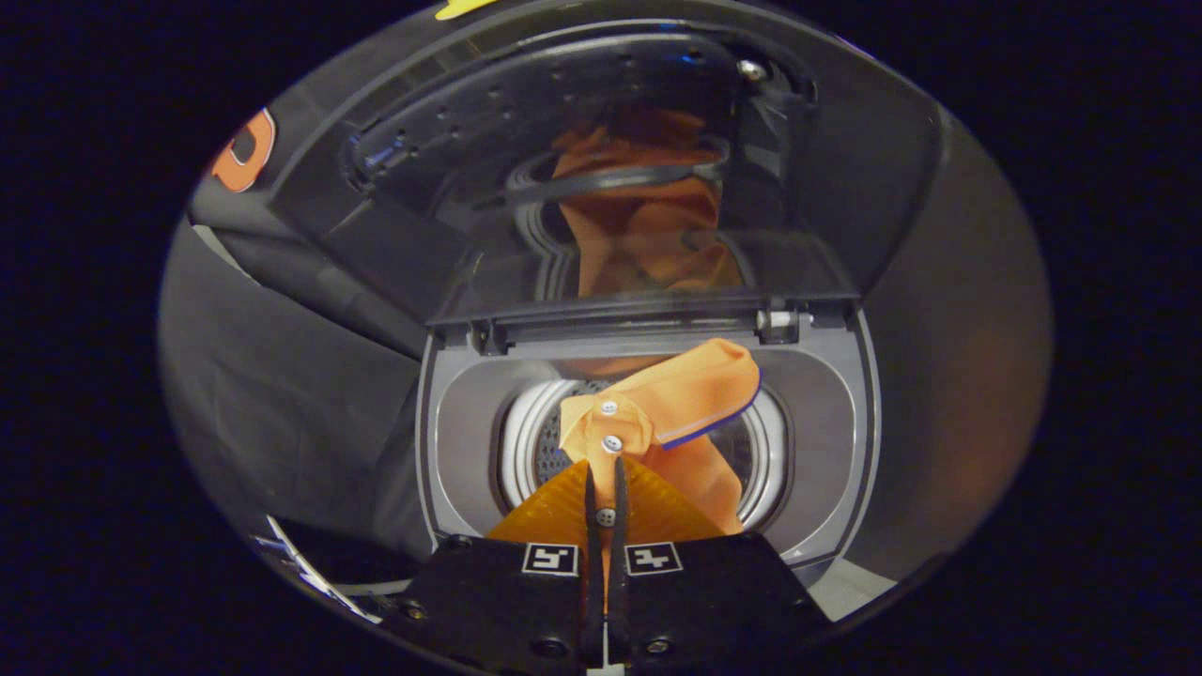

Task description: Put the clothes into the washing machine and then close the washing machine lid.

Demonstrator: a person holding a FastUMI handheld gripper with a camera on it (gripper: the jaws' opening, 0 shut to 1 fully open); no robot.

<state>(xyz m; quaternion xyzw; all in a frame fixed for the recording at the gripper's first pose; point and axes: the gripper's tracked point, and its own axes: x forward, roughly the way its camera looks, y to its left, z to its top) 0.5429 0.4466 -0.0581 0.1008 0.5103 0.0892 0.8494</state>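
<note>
Dark booth cloth surrounds a top-loading washing machine (850, 413) whose glass lid (601, 178) stands raised. Clenched together, the gripper (606, 469) pinches an orange shirt (671, 404) at its buttoned placket, the garment hanging over the open drum (526, 441) just beyond the fingertips.

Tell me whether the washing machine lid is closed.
No: the lid stands raised behind the drum opening, with the gripper holding the orange shirt over it.

The gripper (606, 474) hangs over the washer's (648, 376) mouth, tips toward the drum, both fingers pinched tight on the shirt (671, 404).
</note>
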